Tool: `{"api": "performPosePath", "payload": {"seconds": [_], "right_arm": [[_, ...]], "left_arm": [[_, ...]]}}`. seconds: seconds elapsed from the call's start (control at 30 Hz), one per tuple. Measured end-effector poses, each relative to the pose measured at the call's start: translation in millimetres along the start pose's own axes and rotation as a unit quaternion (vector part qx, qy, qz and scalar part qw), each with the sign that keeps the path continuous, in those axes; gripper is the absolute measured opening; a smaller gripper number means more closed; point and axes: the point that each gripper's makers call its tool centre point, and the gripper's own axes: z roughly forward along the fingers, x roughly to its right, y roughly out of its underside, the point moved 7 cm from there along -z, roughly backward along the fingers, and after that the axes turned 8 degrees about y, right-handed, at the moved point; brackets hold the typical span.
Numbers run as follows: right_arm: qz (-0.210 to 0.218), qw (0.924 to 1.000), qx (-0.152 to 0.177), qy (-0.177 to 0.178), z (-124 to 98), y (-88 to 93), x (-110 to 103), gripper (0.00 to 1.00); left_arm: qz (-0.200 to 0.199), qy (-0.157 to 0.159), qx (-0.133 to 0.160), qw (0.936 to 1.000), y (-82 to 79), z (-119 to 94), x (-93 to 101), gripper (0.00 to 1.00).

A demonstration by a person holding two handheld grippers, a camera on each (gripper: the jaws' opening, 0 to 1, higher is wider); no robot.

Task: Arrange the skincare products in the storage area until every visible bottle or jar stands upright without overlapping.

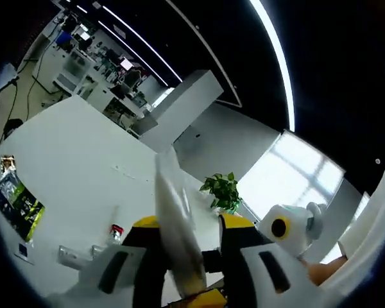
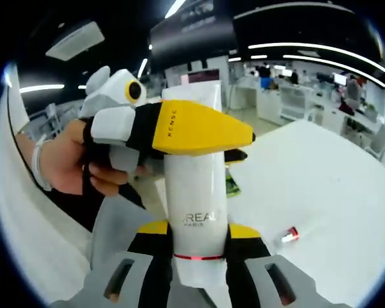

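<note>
The white table (image 2: 321, 186) stretches behind everything I hold. Above it, the white L'Oréal tube (image 2: 196, 192) stands clamped in my right gripper (image 2: 197, 247) near its red-ringed cap end, while my left gripper (image 2: 199, 131) pinches its upper part, my hand (image 2: 64, 160) behind. Beyond the tube, a small red-capped item (image 2: 290, 235) lies on the table, with a green packet (image 1: 16, 202) farther off.

The white tube (image 2: 194, 192) looks like smooth, glossy plastic with a soft shine along its side. The left hand-held gripper (image 2: 240, 146) has matt yellow and black plastic fingers (image 2: 199, 131) and a pale grey plastic body. The desk (image 2: 327, 192) is plain white, smooth and matt. A green packet (image 1: 16, 202) on it looks shiny.
</note>
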Motion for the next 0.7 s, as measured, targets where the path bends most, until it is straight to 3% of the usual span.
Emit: {"api": "performPosePath", "payload": {"seconds": [0.1,0.53,0.7], "right_arm": [[0.023,0.9997,0.007,0.0,-0.7,-0.2,4.3,0.26],[0.037,0.9991,0.016,0.017,-7.1,-1.0,3.8,0.26],[0.036,0.9989,0.021,0.022,-5.6,-3.2,2.6,0.27]], "left_arm": [[0.012,0.0,-0.01,0.9999,0.1,-1.5,0.6,0.25],[0.01,-0.002,-0.013,0.9999,1.8,-6.3,1.6,0.13],[0.035,-0.004,-0.019,0.9992,-1.5,-6.2,6.0,0.12]]}}
